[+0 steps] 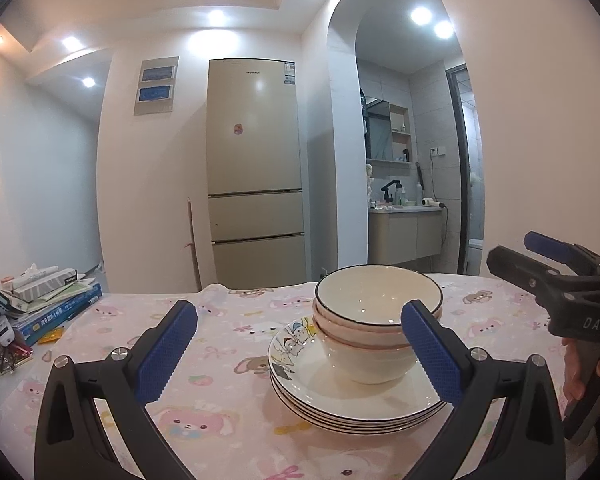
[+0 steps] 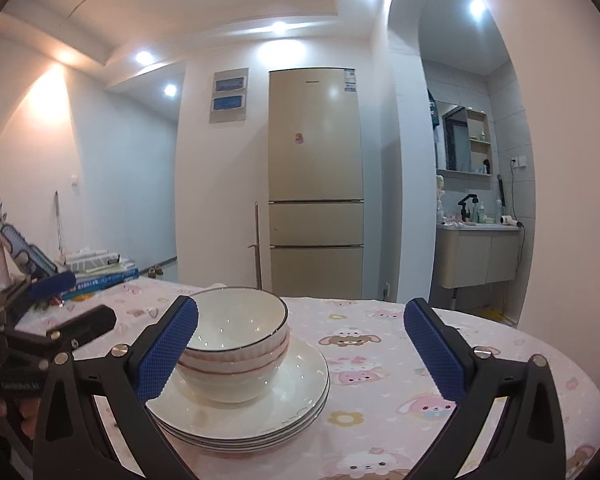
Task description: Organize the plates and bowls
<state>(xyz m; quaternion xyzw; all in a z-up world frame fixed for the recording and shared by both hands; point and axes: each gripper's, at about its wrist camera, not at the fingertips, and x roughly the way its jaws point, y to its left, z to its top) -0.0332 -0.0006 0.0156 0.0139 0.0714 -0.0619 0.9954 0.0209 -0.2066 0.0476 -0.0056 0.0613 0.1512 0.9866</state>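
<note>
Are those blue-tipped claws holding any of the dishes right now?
No. Both the left hand-held gripper and the right hand-held gripper are open and empty; the bowls sit stacked on the plates, ungripped.

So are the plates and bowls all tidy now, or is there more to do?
It looks nearly finished. The bowls are nested together and sit on the stack of plates on the pink tablecloth. Nothing is in hand: the left gripper and right gripper are both open and empty. No loose dishes show anywhere else.
</note>
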